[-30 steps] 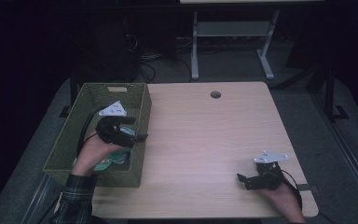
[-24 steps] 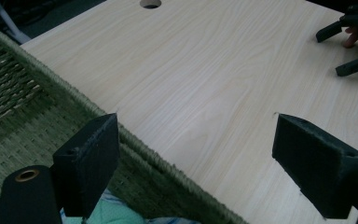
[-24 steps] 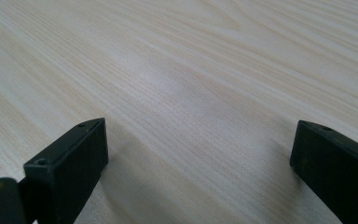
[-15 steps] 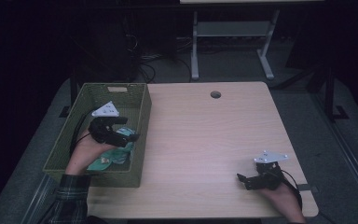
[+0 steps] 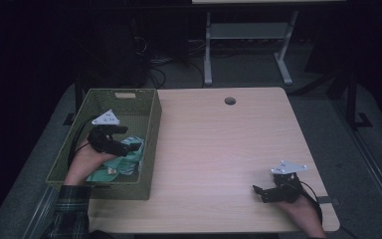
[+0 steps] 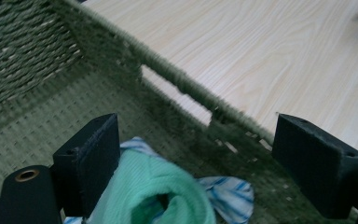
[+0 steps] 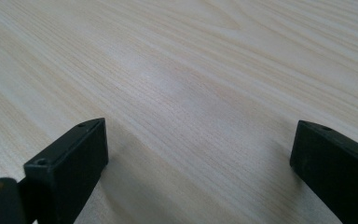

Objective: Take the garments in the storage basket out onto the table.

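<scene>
A person's left gripper [image 5: 129, 147] hangs inside a green woven basket [image 5: 151, 117] at the left edge of a pale wooden table [image 5: 219, 144], its jaws spread wide and holding nothing. In the left gripper view, a bundle of mint-green cloth [image 6: 168, 193] with a blue-and-white striped piece beneath it lies on the basket floor just below the gripper [image 6: 205, 158], nearer one jaw than the other, with the basket's side wall [image 6: 186, 88] rising just beyond. Seen from above, the clothes [image 5: 122, 162] sit in the near half of the basket, partly under the hand.

Compared with half a second ago, the left gripper has drawn back toward the person and lies lower over the clothes; a second ago it sat closer to the basket's table-side wall. The basket and the clothes lie as before.

The right gripper [image 5: 258, 191] has stayed put near the table's front right corner, jaws likewise spread apart and empty. In the right gripper view [image 7: 200, 154] bare wood grain lies between them.
</scene>
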Demonstrator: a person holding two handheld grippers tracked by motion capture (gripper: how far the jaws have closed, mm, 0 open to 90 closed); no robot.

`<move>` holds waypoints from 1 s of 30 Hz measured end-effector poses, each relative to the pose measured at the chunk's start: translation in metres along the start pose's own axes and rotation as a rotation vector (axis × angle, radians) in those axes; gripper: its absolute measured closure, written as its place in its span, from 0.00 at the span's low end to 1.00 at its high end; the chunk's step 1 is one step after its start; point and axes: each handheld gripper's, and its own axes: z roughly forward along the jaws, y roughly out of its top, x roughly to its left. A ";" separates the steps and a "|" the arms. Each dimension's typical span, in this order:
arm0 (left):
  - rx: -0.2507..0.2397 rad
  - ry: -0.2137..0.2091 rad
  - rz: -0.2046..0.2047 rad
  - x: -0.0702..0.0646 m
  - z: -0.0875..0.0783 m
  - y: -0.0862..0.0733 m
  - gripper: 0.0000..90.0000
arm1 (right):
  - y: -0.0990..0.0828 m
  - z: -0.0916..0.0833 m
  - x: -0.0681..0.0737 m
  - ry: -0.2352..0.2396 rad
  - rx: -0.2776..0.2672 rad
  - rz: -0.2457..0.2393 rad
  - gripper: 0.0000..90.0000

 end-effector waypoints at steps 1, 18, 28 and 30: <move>0.003 0.003 -0.001 0.001 0.000 -0.001 0.16 | 0.000 0.000 0.000 -0.001 0.000 -0.001 0.04; 0.055 0.060 -0.021 0.025 -0.008 -0.027 0.16 | 0.000 0.000 0.000 -0.001 -0.001 0.000 0.04; 0.120 0.043 -0.042 0.033 -0.004 -0.042 0.16 | 0.000 0.000 0.000 -0.001 0.000 0.000 0.04; 0.123 0.030 -0.042 0.032 -0.003 -0.044 0.16 | 0.000 0.000 0.000 -0.001 0.000 0.000 0.04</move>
